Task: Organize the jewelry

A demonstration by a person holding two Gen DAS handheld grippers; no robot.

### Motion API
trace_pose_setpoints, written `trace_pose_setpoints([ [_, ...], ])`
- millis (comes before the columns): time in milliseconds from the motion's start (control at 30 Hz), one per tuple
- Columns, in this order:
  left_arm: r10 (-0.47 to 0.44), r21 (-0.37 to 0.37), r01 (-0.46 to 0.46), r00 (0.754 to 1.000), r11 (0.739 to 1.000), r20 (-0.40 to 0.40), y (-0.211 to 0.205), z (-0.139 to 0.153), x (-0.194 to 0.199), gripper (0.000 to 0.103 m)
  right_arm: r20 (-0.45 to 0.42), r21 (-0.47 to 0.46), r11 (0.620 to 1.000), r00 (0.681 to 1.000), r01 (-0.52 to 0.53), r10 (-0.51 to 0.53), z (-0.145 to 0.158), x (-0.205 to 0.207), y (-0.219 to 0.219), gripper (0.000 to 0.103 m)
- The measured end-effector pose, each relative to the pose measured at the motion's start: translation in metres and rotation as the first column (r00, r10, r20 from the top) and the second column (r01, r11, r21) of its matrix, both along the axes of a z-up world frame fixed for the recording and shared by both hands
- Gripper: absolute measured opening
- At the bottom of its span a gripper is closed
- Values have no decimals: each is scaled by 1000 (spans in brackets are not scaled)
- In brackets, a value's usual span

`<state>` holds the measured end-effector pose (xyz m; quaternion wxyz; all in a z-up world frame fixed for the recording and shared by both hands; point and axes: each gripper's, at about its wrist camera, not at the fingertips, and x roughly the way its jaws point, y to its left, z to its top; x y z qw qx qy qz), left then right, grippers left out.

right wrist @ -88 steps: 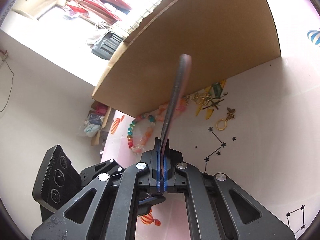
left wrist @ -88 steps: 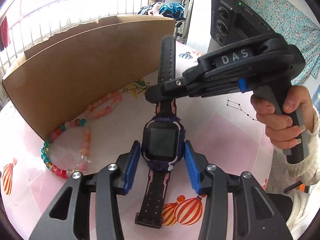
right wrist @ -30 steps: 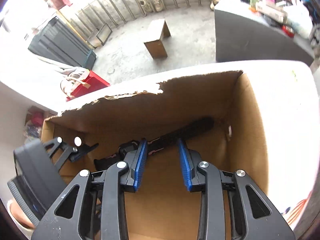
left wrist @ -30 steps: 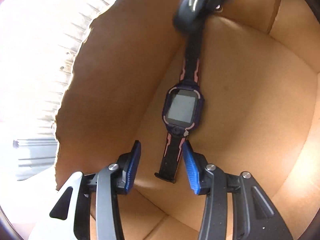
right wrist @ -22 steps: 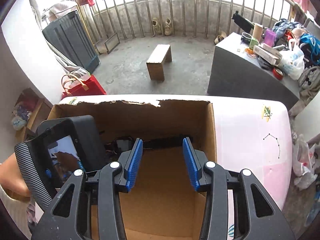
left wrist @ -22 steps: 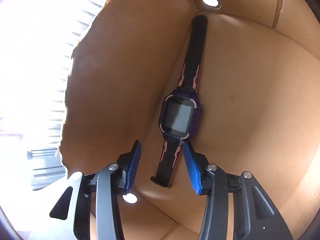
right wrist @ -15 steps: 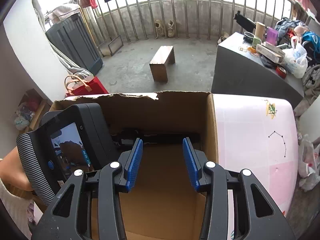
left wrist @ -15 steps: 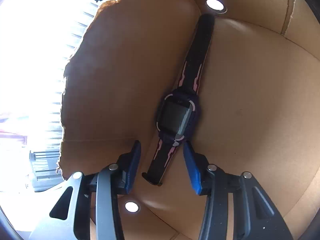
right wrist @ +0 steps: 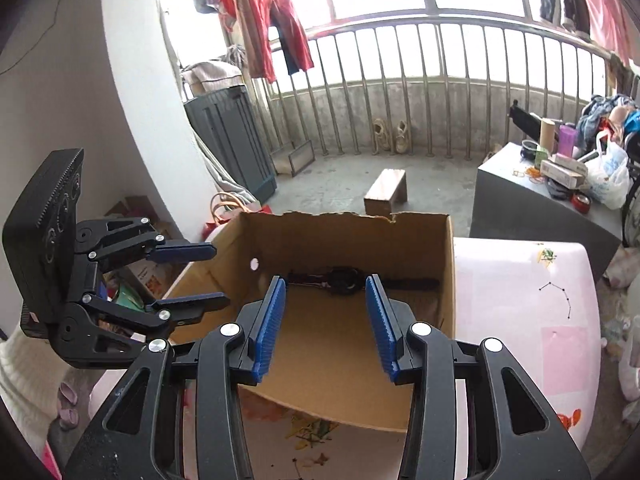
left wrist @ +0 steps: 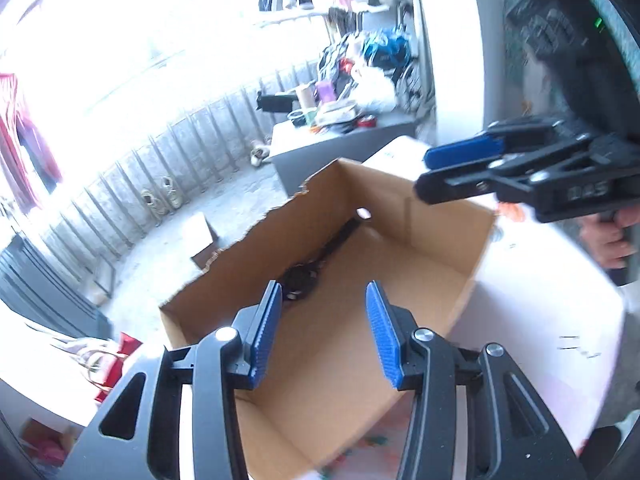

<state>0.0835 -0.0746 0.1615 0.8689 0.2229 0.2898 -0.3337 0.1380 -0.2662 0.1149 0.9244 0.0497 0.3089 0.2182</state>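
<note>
Cardboard box is holding the watch along its far wall; you're hovering both grippers apart, empty — be reaching for remaining jewelry.

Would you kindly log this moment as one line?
left gripper: open | right gripper: open | watch: inside cardboard box, along far wall

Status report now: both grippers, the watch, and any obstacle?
Left gripper open, empty. Right gripper open, empty. Watch flat in cardboard box, along far wall. No obstacle seen.
</note>
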Motion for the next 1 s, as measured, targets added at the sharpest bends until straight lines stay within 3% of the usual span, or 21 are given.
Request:
trace_pose_setpoints([
  [100,-9,-70,6,999,998,-41,16,-13,-61,44,31,-12,995,994,-102,102,-8,-42,9,41],
  [200,45,-29,-47,997,998,-70,31,-55,-89,44,-2,-51,977,978,-209,209,-30,-71,28,41],
  [267,76,5,-76,990,997,-121,76,-95,-71,44,-32,-72,962,965,-263,261,-46,-81,42,41],
  [433,106,36,-101,969,994,-223,80,-158,-41,43,-121,-133,940,947,-314,299,-86,-74,72,41],
  [533,141,34,-137,954,990,-265,84,-172,-29,32,-173,-120,953,951,-279,257,-103,-62,72,41],
  [600,121,27,-118,964,993,-238,88,-176,-33,31,-213,-91,964,951,-248,224,-110,-64,71,41],
  [700,121,1,-125,962,992,-244,95,-176,-30,29,-191,-106,963,955,-249,226,-114,-79,74,41],
  [867,184,-22,-194,958,981,-221,118,-174,-33,11,-199,-147,958,957,-244,213,-125,-76,77,43],
  [1000,199,-36,-213,951,976,-235,126,-180,-30,10,-213,-174,954,955,-245,206,-132,-61,86,45],
])
